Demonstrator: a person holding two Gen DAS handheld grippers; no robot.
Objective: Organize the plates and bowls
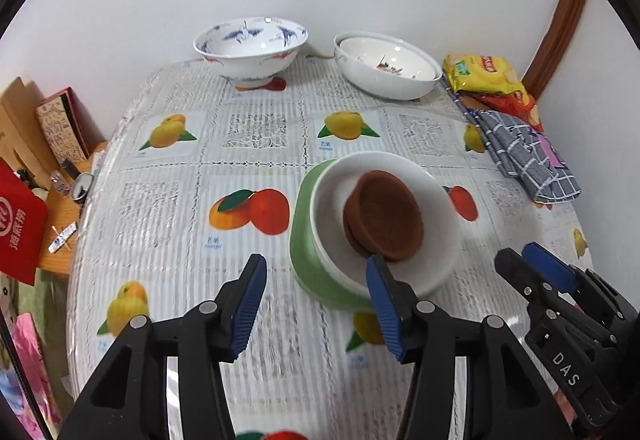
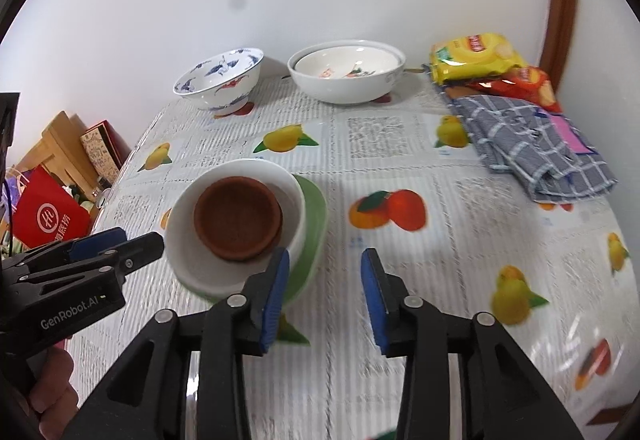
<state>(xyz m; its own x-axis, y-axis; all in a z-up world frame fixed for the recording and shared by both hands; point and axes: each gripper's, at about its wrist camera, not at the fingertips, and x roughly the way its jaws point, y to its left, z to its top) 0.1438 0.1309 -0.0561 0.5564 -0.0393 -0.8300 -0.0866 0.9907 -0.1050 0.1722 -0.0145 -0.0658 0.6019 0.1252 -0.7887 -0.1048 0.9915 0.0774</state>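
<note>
In the middle of the fruit-print table stands a stack: a green plate [image 1: 304, 240] [image 2: 316, 216], a white dish [image 1: 332, 208] [image 2: 180, 224] on it, and two nested brown saucers [image 1: 384, 216] [image 2: 238, 222] on top. My left gripper [image 1: 316, 268] [image 2: 136, 240] hovers open just in front of the stack's left side, nothing between its pads. My right gripper [image 2: 325, 258] [image 1: 520, 256] is open and empty to the stack's right. At the back stand a blue-patterned bowl [image 1: 250, 48] [image 2: 220, 80] and nested white bowls [image 1: 386, 66] [image 2: 346, 74].
Snack bags [image 1: 486, 74] [image 2: 476, 58] and a checkered cloth [image 1: 520, 152] [image 2: 532, 148] lie at the back right by the wall. The table's left edge drops to a red bag [image 1: 20, 224] [image 2: 50, 220] and wooden boxes [image 2: 60, 144]. A hand [image 2: 52, 392] grips the left tool.
</note>
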